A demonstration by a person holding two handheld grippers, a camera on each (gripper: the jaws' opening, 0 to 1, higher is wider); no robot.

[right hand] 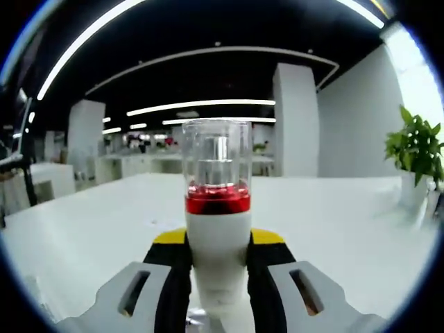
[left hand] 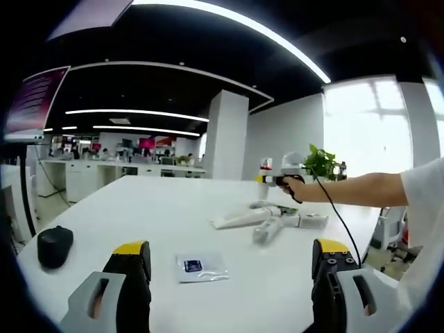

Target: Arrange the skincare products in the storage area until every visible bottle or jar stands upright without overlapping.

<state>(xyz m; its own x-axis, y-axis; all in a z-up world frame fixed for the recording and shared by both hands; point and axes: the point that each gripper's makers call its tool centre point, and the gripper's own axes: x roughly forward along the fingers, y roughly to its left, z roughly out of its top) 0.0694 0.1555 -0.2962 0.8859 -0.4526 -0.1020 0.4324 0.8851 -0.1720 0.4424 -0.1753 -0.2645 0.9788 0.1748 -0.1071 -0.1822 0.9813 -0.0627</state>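
Tabletop (left hand: 166, 208) is the largest thing, a wide white surface that runs away toward the far office, and it carries all the products. At about 2 o'clock in the left gripper view a person's bare arm (left hand: 361, 189) reaches across it and carries the right gripper (left hand: 277, 179) out over the far part of the surface. This gripper is clamped on a white pump bottle (right hand: 217, 229) with a red ring and a clear cap; in the right gripper view the bottle stands straight between the two yellow-tipped jaws, and I judge it is held upright so it can be put down standing. I cannot tell if its base already touches the surface. Below the arm, near the centre of the left gripper view, several white tubes (left hand: 267, 218) lie flat and partly across each other, so they do not yet meet the task. The left gripper (left hand: 232, 260) waits low at 6 o'clock with its jaws wide apart and nothing between them, probably kept free for the next tube. A green plant (right hand: 416, 149) stands at 3 o'clock in the right gripper view. A dark round object (left hand: 54, 246) rests at 8 o'clock, and a small clear sachet (left hand: 200, 266) lies flat between the left jaws.
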